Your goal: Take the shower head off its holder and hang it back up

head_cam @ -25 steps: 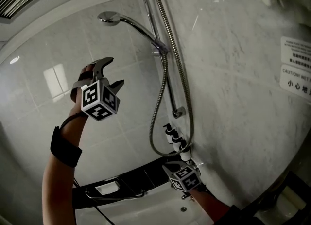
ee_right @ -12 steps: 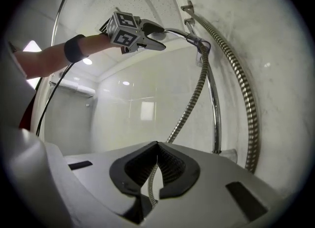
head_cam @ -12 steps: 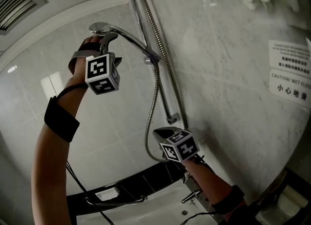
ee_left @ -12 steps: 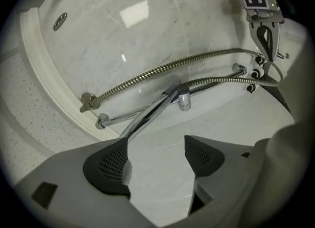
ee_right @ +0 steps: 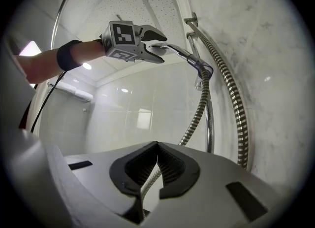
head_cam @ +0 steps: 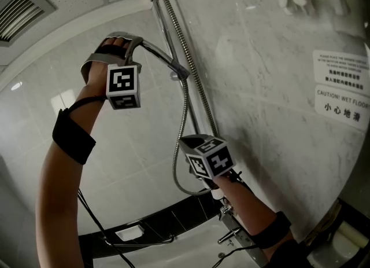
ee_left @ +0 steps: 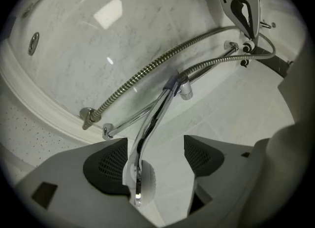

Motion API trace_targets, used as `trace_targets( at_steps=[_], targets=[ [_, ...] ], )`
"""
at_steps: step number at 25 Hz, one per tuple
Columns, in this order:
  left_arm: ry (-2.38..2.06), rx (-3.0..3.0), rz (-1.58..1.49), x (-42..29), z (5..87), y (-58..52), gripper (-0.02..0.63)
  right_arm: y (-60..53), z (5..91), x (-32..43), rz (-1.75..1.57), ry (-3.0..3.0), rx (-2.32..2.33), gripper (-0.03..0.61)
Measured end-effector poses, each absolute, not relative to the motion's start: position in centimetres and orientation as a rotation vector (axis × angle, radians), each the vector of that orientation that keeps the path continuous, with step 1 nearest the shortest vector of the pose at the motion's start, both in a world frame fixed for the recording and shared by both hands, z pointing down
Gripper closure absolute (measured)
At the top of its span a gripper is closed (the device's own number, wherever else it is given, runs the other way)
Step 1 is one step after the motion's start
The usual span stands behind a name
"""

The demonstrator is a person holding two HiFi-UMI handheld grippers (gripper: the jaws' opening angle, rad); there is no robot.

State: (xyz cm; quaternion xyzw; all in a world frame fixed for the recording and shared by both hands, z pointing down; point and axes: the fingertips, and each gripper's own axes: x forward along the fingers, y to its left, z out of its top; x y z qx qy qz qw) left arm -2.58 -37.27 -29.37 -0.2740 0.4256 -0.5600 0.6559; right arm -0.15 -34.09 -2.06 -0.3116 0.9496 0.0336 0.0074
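The left gripper (ee_left: 156, 146) is up at the shower head (ee_left: 142, 180). Its jaws are spread wide, and the round head sits between them. The head is right up against the jaw on the left side of the left gripper view. It is hard to tell if it touches that pad. The other jaw is well apart from it, so nothing is pinched yet. The shiny handle (ee_left: 153, 118) runs away from the jaws to the holder (ee_left: 173, 85) on the rail (ee_left: 129, 121). So the shower head is in its holder and has not been taken off.

The right gripper (ee_right: 157, 160) has its jaws pressed together and holds nothing. The hose (ee_right: 197, 114) hangs just past them.

What could go wrong? The head is not in the middle of the left jaws. If they close like this, one jaw may push the head sideways and twist it in the holder. The head is round and smooth, so it could slip out of the pads. Pulled the wrong way, it could get stuck or drag the holder along the rail. If it drops, it could swing on the hose and bang the wall (head_cam: 272, 116). The shut right jaws could not catch it.
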Motion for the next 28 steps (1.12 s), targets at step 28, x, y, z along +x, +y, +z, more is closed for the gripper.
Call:
trace_targets(
  at_steps=[28],
  targets=[
    [0.726, -0.075, -1.362, -0.3, -30.4, -42.2, 0.497, -35.0, -3.2, 1.2, 0.094, 2.934, -0.963, 0.557]
  ],
)
